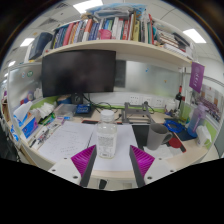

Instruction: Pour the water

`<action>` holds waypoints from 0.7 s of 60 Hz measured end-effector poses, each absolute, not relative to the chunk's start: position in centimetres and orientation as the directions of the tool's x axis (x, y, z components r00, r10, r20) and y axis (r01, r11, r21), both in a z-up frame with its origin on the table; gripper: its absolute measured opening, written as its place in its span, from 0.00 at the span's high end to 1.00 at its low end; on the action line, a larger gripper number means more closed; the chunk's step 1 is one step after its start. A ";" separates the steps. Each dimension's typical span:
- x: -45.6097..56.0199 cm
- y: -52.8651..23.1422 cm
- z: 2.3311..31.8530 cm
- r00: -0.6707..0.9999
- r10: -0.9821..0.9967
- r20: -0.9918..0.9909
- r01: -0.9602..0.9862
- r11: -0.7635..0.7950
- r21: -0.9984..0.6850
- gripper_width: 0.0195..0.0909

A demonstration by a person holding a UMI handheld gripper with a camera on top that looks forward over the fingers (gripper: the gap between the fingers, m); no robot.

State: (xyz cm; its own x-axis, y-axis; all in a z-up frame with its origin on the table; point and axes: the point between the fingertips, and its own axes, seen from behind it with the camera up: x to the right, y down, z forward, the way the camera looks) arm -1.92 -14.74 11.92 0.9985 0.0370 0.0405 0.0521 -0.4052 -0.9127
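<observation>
So up top there's a long white wall shelf (110, 45) packed with books, and under it a big black flat monitor (78, 73) at the back of my wide white table (60, 145). The sides of the table are pretty cluttered: blue and green bits on the left, a grey cup-shaped container (158, 133) and more blue stuff on the right. The middle strip of table running from the front edge toward the monitor is the open room I've got. The clear plastic water bottle with a white cap (107, 136) stands upright right there, just ahead of my jaws (112, 160) and centred on the gap. Jaws are released, purple pads spread wide, nothing touching the bottle.
</observation>
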 end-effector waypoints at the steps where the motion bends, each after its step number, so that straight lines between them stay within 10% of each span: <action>1: -2.3 -14.1 11.7 0.998 0.043 0.044 0.057 -0.400 -0.915 0.34; 34: -4.1 -4.5 7.0 0.999 -0.033 0.026 0.013 -0.329 -0.944 0.33; 42: -3.6 -3.5 7.1 0.997 -0.066 0.029 0.009 -0.278 -0.960 0.56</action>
